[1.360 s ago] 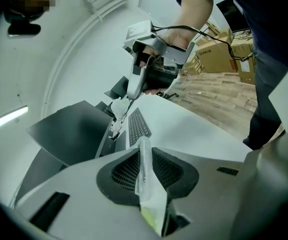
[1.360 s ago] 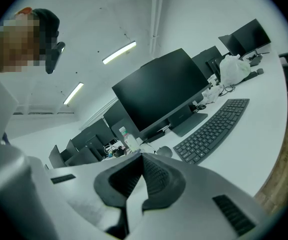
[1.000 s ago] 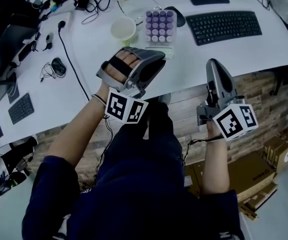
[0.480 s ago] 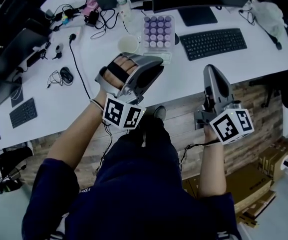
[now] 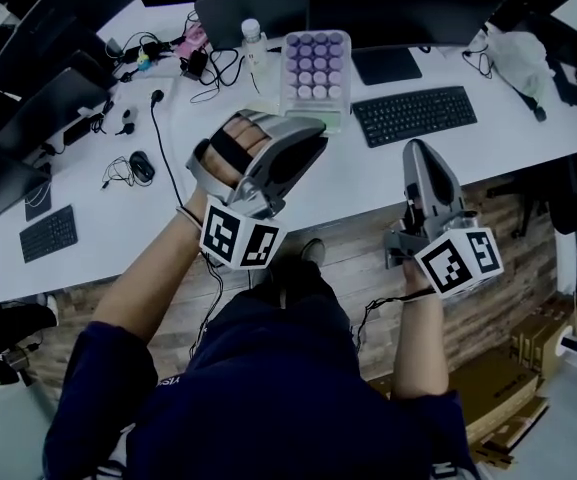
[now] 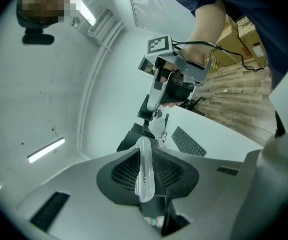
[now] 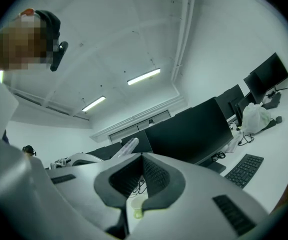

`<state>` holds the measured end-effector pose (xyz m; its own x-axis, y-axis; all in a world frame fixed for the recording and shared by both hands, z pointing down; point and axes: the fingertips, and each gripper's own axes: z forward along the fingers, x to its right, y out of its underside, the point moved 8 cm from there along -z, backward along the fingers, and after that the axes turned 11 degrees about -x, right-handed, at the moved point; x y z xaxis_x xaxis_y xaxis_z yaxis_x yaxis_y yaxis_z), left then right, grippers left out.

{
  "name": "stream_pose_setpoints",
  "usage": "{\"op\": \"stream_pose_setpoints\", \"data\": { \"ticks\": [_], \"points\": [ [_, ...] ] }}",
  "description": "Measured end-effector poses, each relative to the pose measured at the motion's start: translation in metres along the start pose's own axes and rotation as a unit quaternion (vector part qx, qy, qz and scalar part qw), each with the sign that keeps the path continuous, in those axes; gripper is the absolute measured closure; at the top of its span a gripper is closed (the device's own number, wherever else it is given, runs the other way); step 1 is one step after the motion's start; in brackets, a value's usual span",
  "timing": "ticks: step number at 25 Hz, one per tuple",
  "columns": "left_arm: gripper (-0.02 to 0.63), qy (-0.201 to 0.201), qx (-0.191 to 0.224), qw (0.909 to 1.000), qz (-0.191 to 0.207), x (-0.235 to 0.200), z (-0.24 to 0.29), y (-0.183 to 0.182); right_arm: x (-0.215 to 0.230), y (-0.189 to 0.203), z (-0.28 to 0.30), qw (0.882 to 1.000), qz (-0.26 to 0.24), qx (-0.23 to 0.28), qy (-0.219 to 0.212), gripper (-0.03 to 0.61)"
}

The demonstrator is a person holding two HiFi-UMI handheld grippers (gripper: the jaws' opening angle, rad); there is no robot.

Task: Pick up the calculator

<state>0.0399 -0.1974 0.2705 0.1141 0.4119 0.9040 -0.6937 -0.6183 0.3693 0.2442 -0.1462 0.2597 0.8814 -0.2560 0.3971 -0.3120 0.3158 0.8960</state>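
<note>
L tool [image 5: 311, 133], R tool [image 5: 420, 151], jaws together; 1 calculator [image 5: 316, 68] on desk [image 5: 368, 173].

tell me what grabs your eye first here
First the left gripper and right gripper, each carrying a black-and-white marker cube, held over the near edge of the white desk. Next is the calculator with purple buttons at the far side of the desk, with a black keyboard to its right.
</note>
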Motion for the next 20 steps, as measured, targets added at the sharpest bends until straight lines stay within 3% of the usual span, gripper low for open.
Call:
{"op": "stream_pose_setpoints", "data": {
  "ticks": [20],
  "points": [
    [0.521,-0.058,0.026,0.9979,0.01,-0.053,-0.023,-0.018,-0.035,-0.041,-0.012,0.998,-0.034,0.043,-0.019,0.575]
  ]
}}
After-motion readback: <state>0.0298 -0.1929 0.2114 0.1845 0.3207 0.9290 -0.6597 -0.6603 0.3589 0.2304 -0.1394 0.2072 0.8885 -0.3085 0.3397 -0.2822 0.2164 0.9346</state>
